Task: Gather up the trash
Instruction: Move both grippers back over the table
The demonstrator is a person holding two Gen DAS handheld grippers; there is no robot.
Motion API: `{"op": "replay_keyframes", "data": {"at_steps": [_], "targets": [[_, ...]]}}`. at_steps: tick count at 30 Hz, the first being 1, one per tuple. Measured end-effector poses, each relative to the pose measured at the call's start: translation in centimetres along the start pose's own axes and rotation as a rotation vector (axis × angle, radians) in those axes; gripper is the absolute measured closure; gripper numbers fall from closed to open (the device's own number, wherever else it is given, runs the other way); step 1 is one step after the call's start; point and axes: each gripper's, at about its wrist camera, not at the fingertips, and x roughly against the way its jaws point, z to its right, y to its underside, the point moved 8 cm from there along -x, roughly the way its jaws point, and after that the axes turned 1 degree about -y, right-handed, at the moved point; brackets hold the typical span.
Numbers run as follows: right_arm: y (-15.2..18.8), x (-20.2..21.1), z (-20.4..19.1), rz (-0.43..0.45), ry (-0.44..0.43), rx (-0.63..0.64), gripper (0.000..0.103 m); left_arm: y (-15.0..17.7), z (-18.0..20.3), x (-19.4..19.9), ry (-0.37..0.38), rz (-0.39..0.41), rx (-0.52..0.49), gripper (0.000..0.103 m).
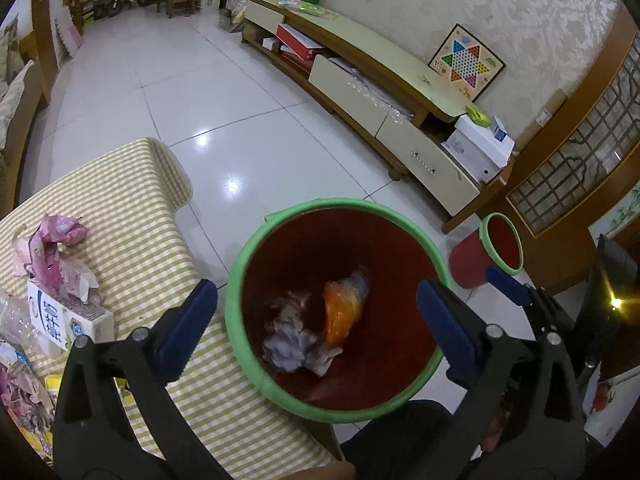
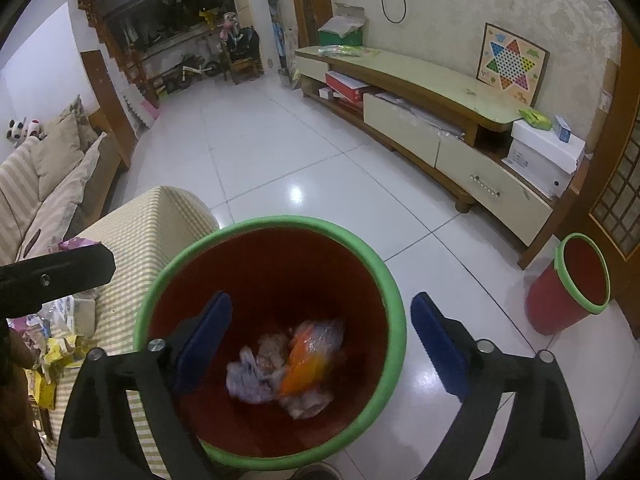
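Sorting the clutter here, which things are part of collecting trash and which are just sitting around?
For the job: near bin, wrappers inside, scraps on table, milk carton.
Just around: far bin, game board, white box, sofa.

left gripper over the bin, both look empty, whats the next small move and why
Probably swing the left gripper back over the checked table toward the pink wrapper. Both it and the right gripper stand open with nothing between the pads, an orange bag already lies inside the near bin, and litter remains on the table.
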Motion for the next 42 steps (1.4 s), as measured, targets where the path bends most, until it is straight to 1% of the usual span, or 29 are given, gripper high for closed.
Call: {"op": "replay_keyframes", "data": {"at_steps": [9,15,18,24,33,38,42], "targets": [[-1.1,2.4,-2.5,0.044,-0.006,0.043,0.01,0.0,-1.4,3.6,-0.021,0.048,0.022,0.005],[-1.5,4.4,-5.5,0.075,-0.027,0.076,0.01,0.7,-3.3,7.1,-0.039,0.09,0.048,0.005],[-1.5,5.4,-7.4,0.087,-0.042,0.098,0.009,1.5,-4.9,9.2,-0.055,0.11,0.08,0.005],[-0.9,6.9,-11.9,0.101,-0.082,0.165,0.009,3.5,-9.4,13.8,-0.107,0.161,0.151,0.005],[1.1,8.3,-20.1,0.113,-0.162,0.268,0.008,8.7,-17.8,20.3,-0.205,0.204,0.28,0.005],[2.6,9.2,-24.4,0.102,-0.213,0.335,0.008,11.5,-21.3,23.0,-0.241,0.23,0.332,0.005],[3.8,9.4,-27.0,0.088,-0.232,0.386,0.008,13.9,-24.2,24.4,-0.262,0.233,0.395,0.005]]}}
